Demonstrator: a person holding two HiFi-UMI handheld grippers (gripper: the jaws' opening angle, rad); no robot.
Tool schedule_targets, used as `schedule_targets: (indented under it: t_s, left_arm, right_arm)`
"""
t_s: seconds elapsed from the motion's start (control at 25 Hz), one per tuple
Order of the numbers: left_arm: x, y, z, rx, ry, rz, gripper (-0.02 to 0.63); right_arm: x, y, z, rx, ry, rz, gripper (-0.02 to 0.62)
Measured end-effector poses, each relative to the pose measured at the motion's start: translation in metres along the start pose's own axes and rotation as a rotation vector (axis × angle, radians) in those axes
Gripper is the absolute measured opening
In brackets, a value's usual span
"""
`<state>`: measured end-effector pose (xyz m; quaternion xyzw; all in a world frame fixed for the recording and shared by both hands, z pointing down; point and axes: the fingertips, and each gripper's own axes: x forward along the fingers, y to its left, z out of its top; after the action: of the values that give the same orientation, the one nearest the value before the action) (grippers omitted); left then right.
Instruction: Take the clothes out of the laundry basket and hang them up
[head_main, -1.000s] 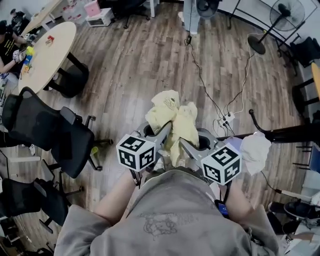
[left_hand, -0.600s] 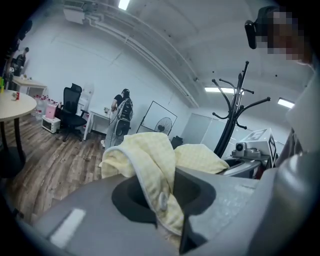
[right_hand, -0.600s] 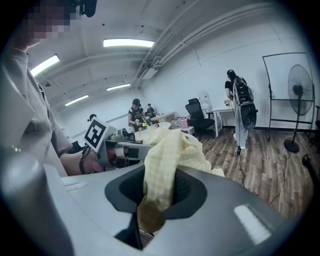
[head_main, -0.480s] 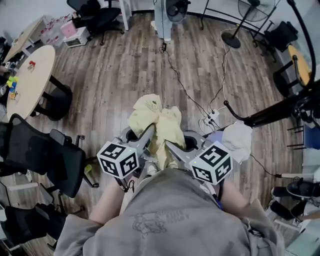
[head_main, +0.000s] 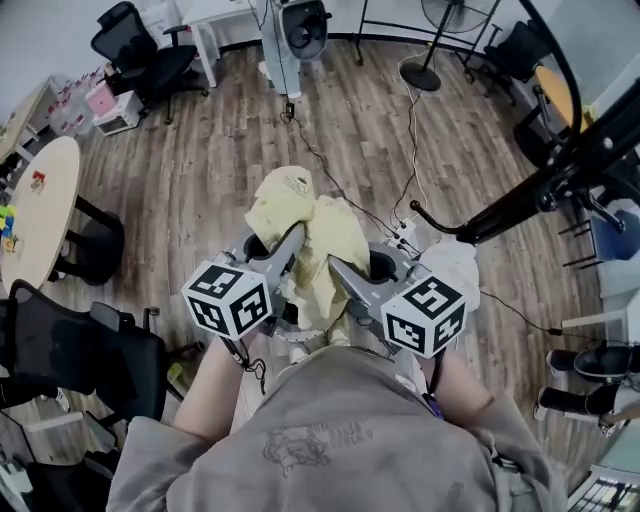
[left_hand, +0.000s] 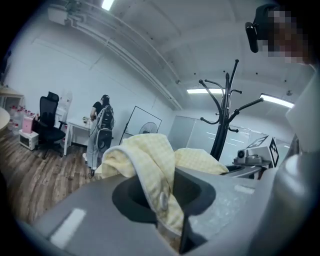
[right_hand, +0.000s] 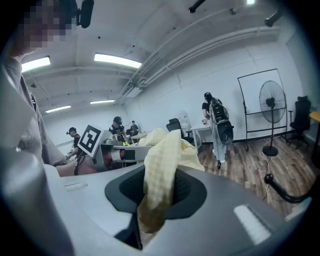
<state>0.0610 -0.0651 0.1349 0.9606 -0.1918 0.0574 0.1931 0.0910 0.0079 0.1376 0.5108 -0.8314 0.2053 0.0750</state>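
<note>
We hold the yellow garment (head_main: 300, 215) bunched just in front of us, the left tool (head_main: 287, 243) and right tool (head_main: 342, 272) each closed tight on a fold of it. The rack (head_main: 520, 200) reaches in from our right, so the right tool sits nearer.

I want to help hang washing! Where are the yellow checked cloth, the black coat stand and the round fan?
Yellow checked cloth (head_main: 320, 225): head view, its bunched middle.
Black metal coat stand (left_hand: 221, 130): left gripper view, its pole.
Black round standing fan (right_hand: 270, 102): right gripper view, its head.
</note>
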Motion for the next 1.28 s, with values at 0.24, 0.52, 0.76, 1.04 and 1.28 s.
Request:
schedule_targets:
  t_s: [0.24,0.52,0.76,1.04,1.28]
  left_arm:
    - [0.067,-0.029,0.049,0.047,-0.023,-0.134,0.08]
    - [0.148,-0.078,0.081,0.102,0.004,-0.293,0.08]
    - [0.209,-0.142,0.09,0.213,0.07,-0.449,0.087]
    - [0.264,-0.193,0.05,0.169,0.21,-0.65,0.107]
    - [0.312,-0.177,-0.015,0.159,0.383,-0.605,0.104]
  right_arm:
    - [-0.033,-0.052,0.043,-0.003,-0.144,-0.177,0.098]
    - [-0.083,-0.111,0.07,0.008,-0.271,-0.4,0.097]
    - [-0.139,-0.15,0.073,0.083,-0.374,-0.595,0.098]
    - [-0.167,-0.167,0.046,0.119,-0.358,-0.772,0.101]
    - [-0.164,-0.184,0.008,0.266,-0.316,-0.763,0.098]
